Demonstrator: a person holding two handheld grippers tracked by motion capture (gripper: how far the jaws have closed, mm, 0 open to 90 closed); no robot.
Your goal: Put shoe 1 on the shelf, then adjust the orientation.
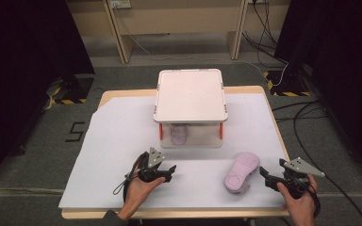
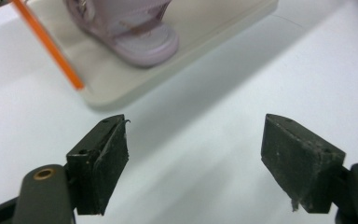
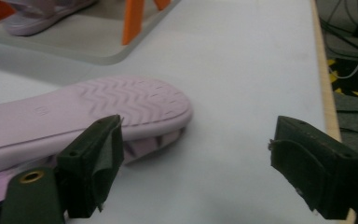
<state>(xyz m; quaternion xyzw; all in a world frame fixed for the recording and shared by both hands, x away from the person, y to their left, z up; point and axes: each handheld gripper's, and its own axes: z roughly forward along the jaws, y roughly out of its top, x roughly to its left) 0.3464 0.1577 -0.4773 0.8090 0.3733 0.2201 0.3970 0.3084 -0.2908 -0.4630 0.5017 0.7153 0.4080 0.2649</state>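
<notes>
One slipper lies sole-up on the desk just beside the right gripper, whose fingers, like the left gripper's, stand released and empty, so a shallow pinch on its rounded edge could slip off.

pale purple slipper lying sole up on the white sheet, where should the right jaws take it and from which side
Probably the near long edge of the upturned pale purple rubber slipper, around mid-length, coming in level from its right where the open right gripper already sits. The sole faces up and the strap side props it off the white sheet, so the thin sole rim is exposed for one jaw above and one below.
</notes>
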